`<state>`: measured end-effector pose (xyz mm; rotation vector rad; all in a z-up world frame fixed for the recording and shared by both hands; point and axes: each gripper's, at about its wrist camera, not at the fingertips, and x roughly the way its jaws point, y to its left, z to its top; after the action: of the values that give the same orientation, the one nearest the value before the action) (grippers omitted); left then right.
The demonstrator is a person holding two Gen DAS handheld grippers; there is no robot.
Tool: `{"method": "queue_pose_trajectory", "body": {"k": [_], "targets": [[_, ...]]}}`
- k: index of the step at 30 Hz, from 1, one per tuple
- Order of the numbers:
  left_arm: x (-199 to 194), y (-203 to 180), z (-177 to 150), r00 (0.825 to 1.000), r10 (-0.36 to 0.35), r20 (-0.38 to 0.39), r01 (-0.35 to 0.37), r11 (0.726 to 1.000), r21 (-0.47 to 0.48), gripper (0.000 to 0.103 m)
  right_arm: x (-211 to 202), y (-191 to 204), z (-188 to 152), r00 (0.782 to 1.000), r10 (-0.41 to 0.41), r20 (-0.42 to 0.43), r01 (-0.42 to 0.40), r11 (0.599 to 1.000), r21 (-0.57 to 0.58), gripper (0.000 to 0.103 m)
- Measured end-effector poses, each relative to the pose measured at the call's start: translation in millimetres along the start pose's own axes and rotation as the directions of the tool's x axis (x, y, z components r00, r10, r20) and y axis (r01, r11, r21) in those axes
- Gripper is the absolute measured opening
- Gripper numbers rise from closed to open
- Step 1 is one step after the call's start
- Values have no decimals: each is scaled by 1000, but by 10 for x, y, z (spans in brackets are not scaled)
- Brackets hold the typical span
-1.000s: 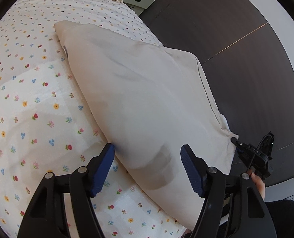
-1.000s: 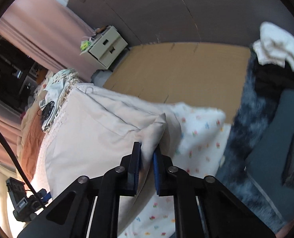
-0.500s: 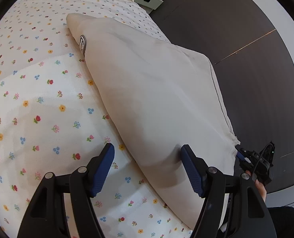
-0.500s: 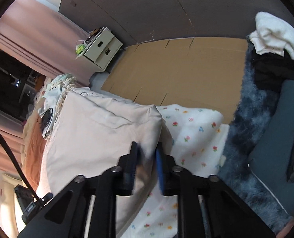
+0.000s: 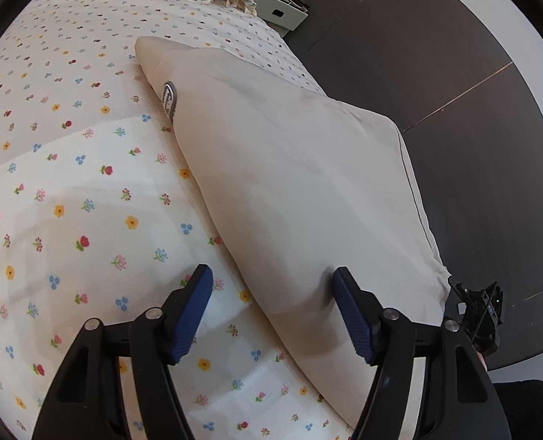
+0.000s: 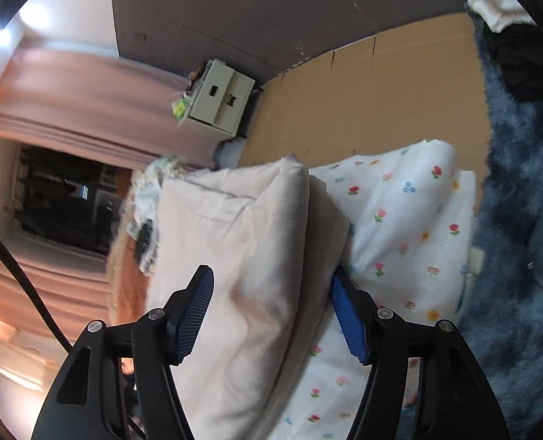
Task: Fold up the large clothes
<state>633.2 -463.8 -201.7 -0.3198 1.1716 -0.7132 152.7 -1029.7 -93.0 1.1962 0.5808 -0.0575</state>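
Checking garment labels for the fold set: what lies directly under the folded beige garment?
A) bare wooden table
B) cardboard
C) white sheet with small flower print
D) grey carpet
C: in the left wrist view the beige garment lies on a white sheet printed with small flowers; the right wrist view shows the same sheet beside it, and the cardboard lies beyond the sheet's edge.

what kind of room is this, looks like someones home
Most likely a bedroom at home: a bed with a flowered sheet where the beige garment lies, pink curtains at a window, and a small drawer unit on the floor.
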Motion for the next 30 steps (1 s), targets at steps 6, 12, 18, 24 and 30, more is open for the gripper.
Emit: {"method": "queue_pose_trajectory", "body": {"k": [6,12,18,24,30], "targets": [[46,-39,4,1000,-23,3,23,1000,3,52,60,-323,99,1000,-6,-2,6,999,50,18],[53,-161,33,999,-32,5,32,999,32,48,-194,-125,70,998,-33,55,34,999,-26,8],[171,-273,26,996,-84,-34,86,995,43,48,-396,-145,143,991,-112,79,115,993,-34,8],[361,-513,97,999,-30,-27,32,996,79,48,-462,-227,164,973,-209,102,213,977,-30,9],[285,-615,87,999,26,-30,-22,994,111,48,-415,-9,204,963,-262,67,266,962,-63,21]]}}
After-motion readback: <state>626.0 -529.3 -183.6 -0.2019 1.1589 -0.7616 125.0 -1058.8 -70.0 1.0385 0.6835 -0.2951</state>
